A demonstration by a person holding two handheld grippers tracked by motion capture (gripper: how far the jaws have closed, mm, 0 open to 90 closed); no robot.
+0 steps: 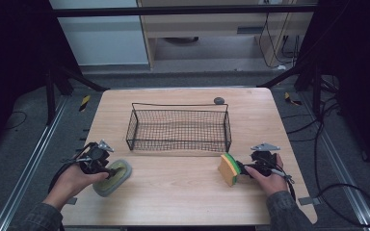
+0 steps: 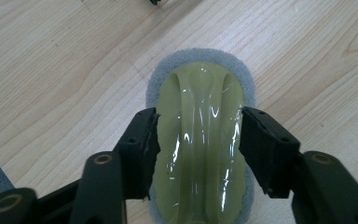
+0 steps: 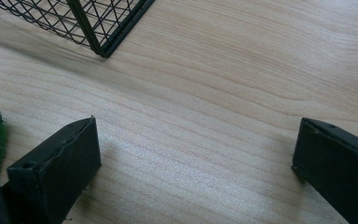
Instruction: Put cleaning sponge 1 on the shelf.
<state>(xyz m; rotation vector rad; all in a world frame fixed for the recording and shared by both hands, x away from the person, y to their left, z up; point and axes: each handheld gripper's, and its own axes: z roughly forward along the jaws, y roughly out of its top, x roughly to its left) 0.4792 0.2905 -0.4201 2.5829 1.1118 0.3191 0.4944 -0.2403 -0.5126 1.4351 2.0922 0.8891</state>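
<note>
Between your left gripper's (image 2: 198,140) jaws, the scrubber (image 2: 200,140) lies flat on the desk (image 2: 51,70), clamped by its handle for lifting; your right gripper's (image 3: 191,163) jaws gape empty beside the sponge (image 1: 229,168).

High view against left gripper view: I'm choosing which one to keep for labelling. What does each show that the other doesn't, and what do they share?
The high view adds the wire basket, the yellow-and-green sponge standing on edge by the right gripper, and a small grey object at the far edge of the wooden table. The left gripper view adds close detail: jaws against both sides of the glossy yellow-green handle of the scrubber, its grey pad rimming it. Both share the left gripper, the scrubber and the table.
</note>
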